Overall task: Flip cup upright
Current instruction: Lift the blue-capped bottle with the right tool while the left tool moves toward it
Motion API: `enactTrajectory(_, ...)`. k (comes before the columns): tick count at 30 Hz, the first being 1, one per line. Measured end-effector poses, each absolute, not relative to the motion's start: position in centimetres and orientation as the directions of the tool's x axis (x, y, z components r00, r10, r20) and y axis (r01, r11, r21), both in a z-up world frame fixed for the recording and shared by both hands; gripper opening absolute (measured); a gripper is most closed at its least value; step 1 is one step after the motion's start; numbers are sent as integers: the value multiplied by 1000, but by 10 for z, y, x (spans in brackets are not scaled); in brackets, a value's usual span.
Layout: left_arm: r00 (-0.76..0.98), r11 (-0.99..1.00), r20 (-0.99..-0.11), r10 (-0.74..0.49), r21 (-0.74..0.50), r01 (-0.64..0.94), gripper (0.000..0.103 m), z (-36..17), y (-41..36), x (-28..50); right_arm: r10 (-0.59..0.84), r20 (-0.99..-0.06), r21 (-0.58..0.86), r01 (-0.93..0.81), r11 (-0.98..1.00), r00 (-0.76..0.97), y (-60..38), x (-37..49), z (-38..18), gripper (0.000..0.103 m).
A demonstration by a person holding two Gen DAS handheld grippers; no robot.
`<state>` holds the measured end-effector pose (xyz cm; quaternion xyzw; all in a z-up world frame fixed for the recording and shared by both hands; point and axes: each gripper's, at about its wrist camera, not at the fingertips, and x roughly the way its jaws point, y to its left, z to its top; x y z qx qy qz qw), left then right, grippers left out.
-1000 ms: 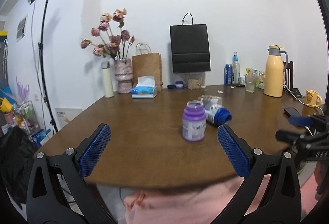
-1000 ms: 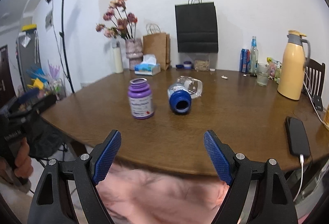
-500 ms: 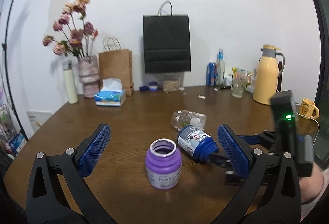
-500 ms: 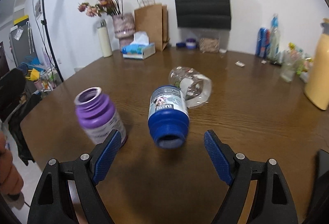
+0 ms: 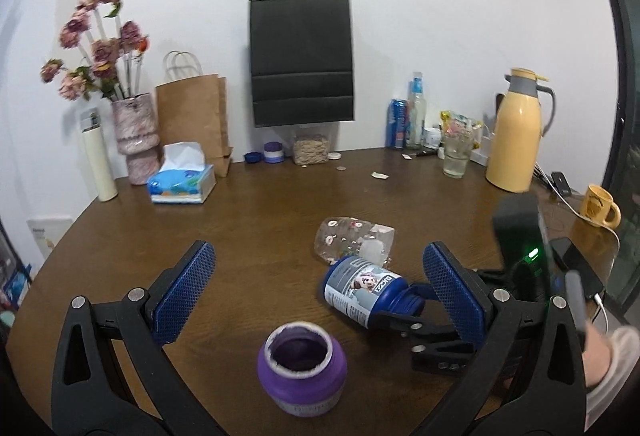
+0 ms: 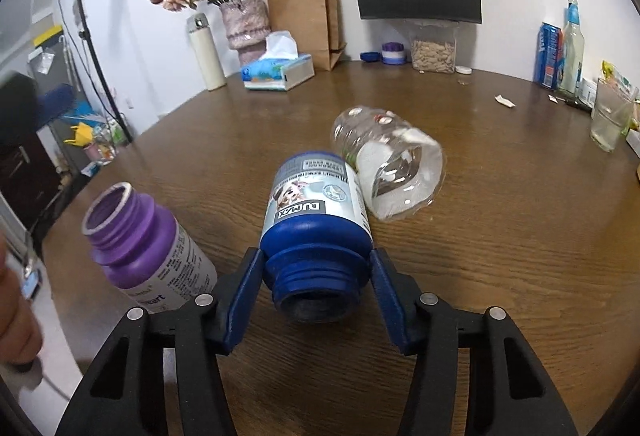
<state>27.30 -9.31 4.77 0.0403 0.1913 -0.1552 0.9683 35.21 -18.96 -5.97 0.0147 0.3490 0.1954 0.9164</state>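
A blue bottle (image 6: 316,220) lies on its side on the brown table (image 6: 500,236), its open neck toward me; it also shows in the left wrist view (image 5: 360,290). My right gripper (image 6: 316,286) has its fingers on both sides of the bottle's neck, touching or nearly so. A clear plastic cup (image 6: 388,164) lies on its side just behind the bottle. A purple bottle (image 5: 300,370) stands upright and open, in front of my left gripper (image 5: 316,296), which is open and empty above the table.
At the back of the table stand a flower vase (image 5: 134,138), tissue box (image 5: 182,180), paper bags (image 5: 192,116), a glass (image 5: 456,160) and a yellow jug (image 5: 518,132). A yellow mug (image 5: 600,206) and a phone (image 5: 574,268) lie at the right edge.
Both grippers moved forward over the table. My right gripper closed in around the blue bottle's neck, its jaws now much narrower. The left gripper stayed open.
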Motion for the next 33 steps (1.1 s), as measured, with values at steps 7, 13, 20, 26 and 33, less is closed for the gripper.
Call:
enactTrajectory(7, 846, 881, -405, -347, 167, 442, 103, 35, -117, 282, 420, -599, 219, -365, 905, 682, -224, 352, -30, 59)
enactTrajectory(13, 873, 860, -337, -352, 252, 444, 103, 50, -138, 290, 430, -574, 244, -355, 902, 697, -246, 356, -11, 53)
enactTrajectory(20, 857, 859, -367, -362, 224, 460, 103, 60, -144, 326, 403, -591, 201, -356, 913, 698, -239, 357, -11, 47)
enactTrajectory(26, 859, 857, -379, -346, 245, 453, 103, 57, -145, 344, 408, -599, 191, -373, 908, 689, -237, 361, -17, 47)
enactTrajectory(33, 875, 889, -383, -297, 224, 400, 103, 65, -137, 390, 416, -596, 193, -381, 904, 686, -234, 370, -18, 47)
